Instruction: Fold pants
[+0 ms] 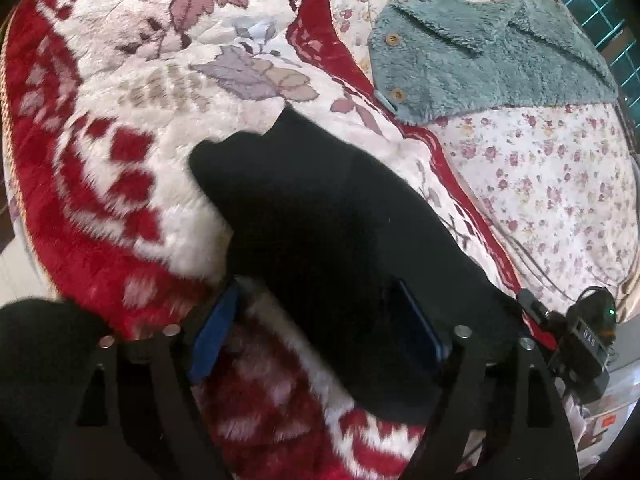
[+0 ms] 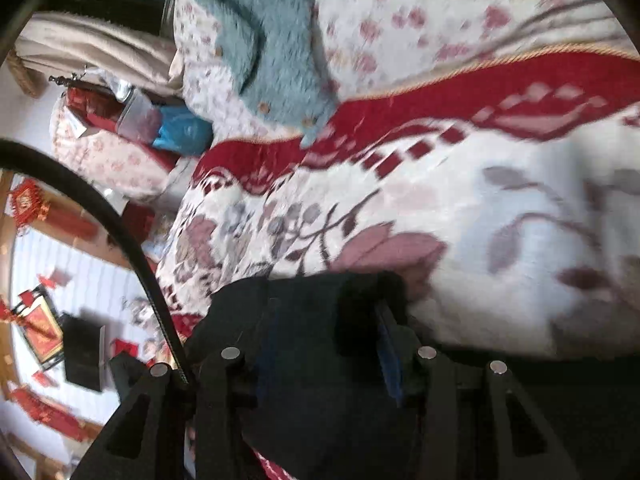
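Observation:
The black pants lie on a red and white floral blanket on the bed. In the left wrist view my left gripper stands wide open, its blue pads on either side of the black cloth, which drapes over the right pad. In the right wrist view my right gripper has black pants cloth between and over its blue pads; whether the jaws pinch it I cannot tell. The right gripper also shows at the lower right of the left wrist view.
A teal fleece garment with wooden buttons lies on a flowered sheet beyond the blanket; it also shows in the right wrist view. Boxes and bags sit beside the bed at left. A black cable crosses the left side.

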Motion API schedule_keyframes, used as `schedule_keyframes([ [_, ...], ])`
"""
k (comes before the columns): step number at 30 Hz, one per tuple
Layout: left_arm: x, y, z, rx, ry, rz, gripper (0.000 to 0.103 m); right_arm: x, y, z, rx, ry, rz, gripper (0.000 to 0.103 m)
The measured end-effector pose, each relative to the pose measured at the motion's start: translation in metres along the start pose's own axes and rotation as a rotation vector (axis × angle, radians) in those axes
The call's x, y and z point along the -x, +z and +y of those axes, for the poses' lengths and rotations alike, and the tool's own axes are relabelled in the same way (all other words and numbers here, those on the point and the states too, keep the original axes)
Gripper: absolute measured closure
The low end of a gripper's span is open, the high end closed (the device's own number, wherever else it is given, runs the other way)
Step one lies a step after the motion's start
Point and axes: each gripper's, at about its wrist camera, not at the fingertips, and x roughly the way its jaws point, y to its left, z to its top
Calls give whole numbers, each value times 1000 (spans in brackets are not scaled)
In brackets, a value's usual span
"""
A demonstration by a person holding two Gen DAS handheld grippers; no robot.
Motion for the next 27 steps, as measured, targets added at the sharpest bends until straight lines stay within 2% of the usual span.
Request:
schedule_keyframes([
  [1,-3,5,-5,-29,1,-9,23,-2,0,1,20,-8,-10,80],
  [2,-4,8,-8,-55,-15,-19,46,0,-1,3,32,-15,-24,83],
  [3,-6,14,-13,-92,-34,-22,59,4,-1,5,38,-5,-52,88],
  [4,-7,21,-18,-125,-44,-15,70,7,-1,8,47,13,-74,89],
  [5,-7,27,-22,-146,-53,-18,78,15,-3,12,65,28,-101,89],
  [7,-5,39,-27,-175,-61,-42,80,25,-5,22,107,31,-153,90],
  [10,-5,47,-28,-187,-64,-76,80,27,-6,23,104,24,-215,90],
  [12,-19,47,-26,-197,-27,-30,80,11,-9,14,85,-24,-210,90],
  [14,-26,46,-14,-133,-15,3,64,-9,-12,4,69,-124,-116,87],
  [15,-24,46,-8,-105,-25,7,60,-10,-13,2,67,-122,-110,87],
  [17,-13,48,0,-79,13,9,43,5,-13,7,64,-112,-139,84],
  [19,-1,48,6,-54,32,-19,41,27,-17,9,53,-121,-170,70],
  [24,32,34,-1,-113,79,-89,41,75,-45,5,39,-122,-202,68],
  [27,44,23,-15,-159,60,-113,41,112,-70,-2,36,-165,-248,68],
])
